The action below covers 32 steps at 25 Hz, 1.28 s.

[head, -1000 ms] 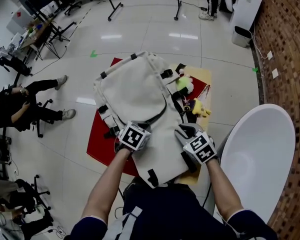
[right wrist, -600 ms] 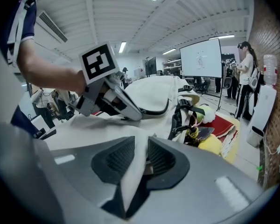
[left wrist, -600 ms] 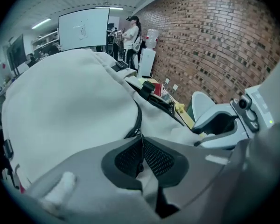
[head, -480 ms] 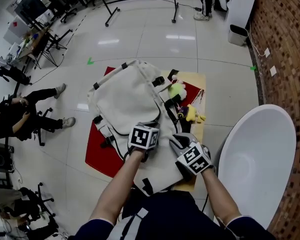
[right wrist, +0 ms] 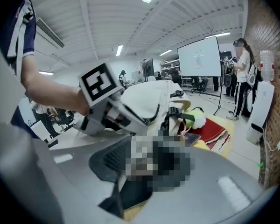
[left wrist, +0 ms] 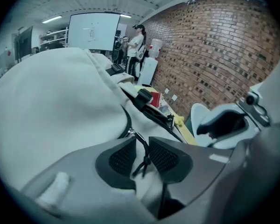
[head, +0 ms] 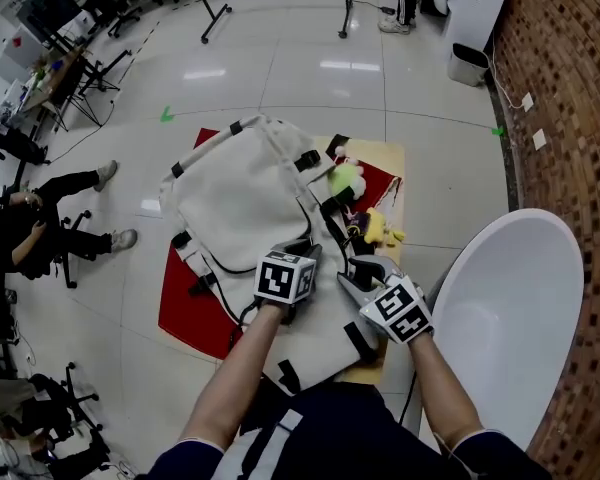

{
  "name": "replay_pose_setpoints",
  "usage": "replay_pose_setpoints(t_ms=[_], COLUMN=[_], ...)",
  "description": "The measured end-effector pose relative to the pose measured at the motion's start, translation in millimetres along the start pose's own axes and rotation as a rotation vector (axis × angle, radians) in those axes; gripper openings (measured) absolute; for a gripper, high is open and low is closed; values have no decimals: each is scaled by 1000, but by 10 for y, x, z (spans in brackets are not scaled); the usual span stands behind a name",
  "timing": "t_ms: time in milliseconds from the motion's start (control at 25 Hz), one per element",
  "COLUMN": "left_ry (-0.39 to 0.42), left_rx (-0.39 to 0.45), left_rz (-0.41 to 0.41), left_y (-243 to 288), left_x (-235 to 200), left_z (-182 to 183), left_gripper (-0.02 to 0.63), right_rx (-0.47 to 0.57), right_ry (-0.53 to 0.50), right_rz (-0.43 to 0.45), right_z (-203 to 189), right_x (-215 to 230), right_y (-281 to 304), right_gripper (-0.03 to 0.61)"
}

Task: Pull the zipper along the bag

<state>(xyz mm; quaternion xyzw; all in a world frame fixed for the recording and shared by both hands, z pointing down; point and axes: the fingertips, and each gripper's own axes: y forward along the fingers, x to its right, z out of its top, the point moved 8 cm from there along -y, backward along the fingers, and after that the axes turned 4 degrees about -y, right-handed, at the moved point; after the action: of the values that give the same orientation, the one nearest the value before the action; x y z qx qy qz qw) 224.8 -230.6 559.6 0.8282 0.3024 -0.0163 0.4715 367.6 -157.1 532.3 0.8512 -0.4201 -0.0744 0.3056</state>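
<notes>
Left gripper view: we see our left gripper [left wrist: 142, 148] has just been opening, the black zipper cord [left wrist: 141, 161] loose between its pads. Track curves on ahead across the cream fabric backpack [head: 245, 183], so pulling seems unfinished. Our right gripper [head: 358, 271] has just spread wide too.

Cream backpack [head: 242, 183] lies face up ahead of left gripper [left wrist: 141, 142]. Black zipper cord [left wrist: 145, 159] hangs loose between its just-opened jaws.

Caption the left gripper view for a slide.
Left gripper, jaws just opening, black zipper pull cord between them, on cream backpack.
</notes>
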Motion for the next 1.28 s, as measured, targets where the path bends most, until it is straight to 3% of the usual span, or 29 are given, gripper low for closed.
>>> replay_pose_setpoints(t_ms=[80,200,320,440,560,680,880,1280], left_ry=[32,95,221,369,452,458,437,302], left_rx=[17,38,51,37,-12,-55,-57,-28], left_rz=[-65,-90,-11,93,129,125,142,135], left_y=[-88,-303,-492,-530,-420,-306,-240,-305], left_x=[60,95,-23,-162,-275,-356,-470,-634], left_z=[-42,-94,-122,-134,-161,-184,-229,-311], left_gripper=[152,169,167,167,167,167,162,131], right_rx=[7,-20,-97,-241,-379,-460,-505,-580], right_ry=[3,-12,-44,-108,-149,-190,-297,-668], right_rz=[-28,-26,7,9,3,0,6,-65], right_z=[141,356,500,511,433,345,392,627], right_x=[136,222,174,121,103,123,185,401], right_y=[11,194,499,804,1077,1253,1159,1146], right_gripper=[130,132,150,152,124,40,18,15])
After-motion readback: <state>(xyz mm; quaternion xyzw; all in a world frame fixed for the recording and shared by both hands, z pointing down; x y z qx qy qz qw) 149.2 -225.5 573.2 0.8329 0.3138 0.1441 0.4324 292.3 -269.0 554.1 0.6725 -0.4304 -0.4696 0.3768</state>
